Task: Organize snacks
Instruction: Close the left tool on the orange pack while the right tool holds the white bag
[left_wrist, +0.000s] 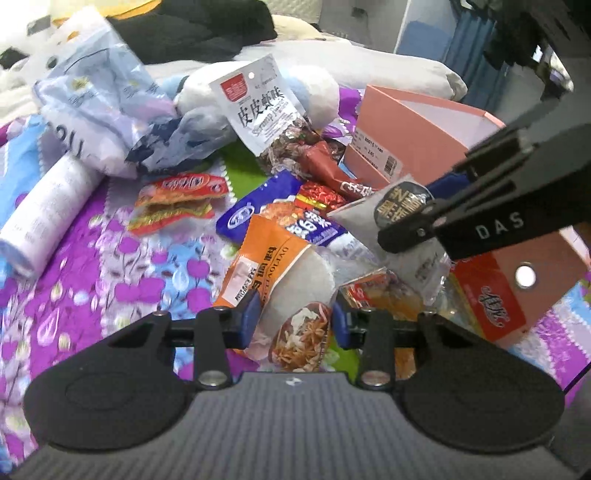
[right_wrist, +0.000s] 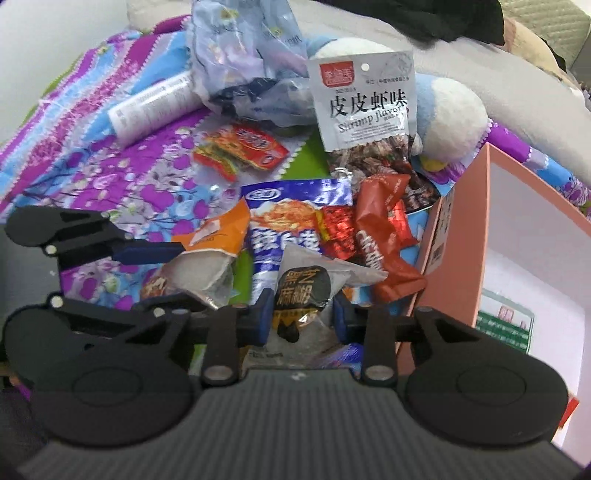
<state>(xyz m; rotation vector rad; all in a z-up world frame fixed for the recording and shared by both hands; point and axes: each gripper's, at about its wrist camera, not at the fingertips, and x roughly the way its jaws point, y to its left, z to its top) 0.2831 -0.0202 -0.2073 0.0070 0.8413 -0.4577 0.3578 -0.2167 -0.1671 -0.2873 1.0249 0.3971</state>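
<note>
left tool (left_wrist: 291, 321) spread around orange-white packet (left_wrist: 284, 280) | right tool (right_wrist: 303, 317) pinching grey sachet (right_wrist: 306, 284) | pink box (right_wrist: 461, 236) close right

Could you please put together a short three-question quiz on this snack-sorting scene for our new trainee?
1. True or false: the right tool is closed on the grey sesame packet.
2. Which packet lies between the left tool's fingers? A) red chili strip packet B) orange-and-white seasoning packet C) shrimp flavor bag
3. Fill in: the pink box stands to the ___ of the snack pile in the right wrist view.

Key: 1 true; 2 B, the orange-and-white seasoning packet; 3 right.
</note>
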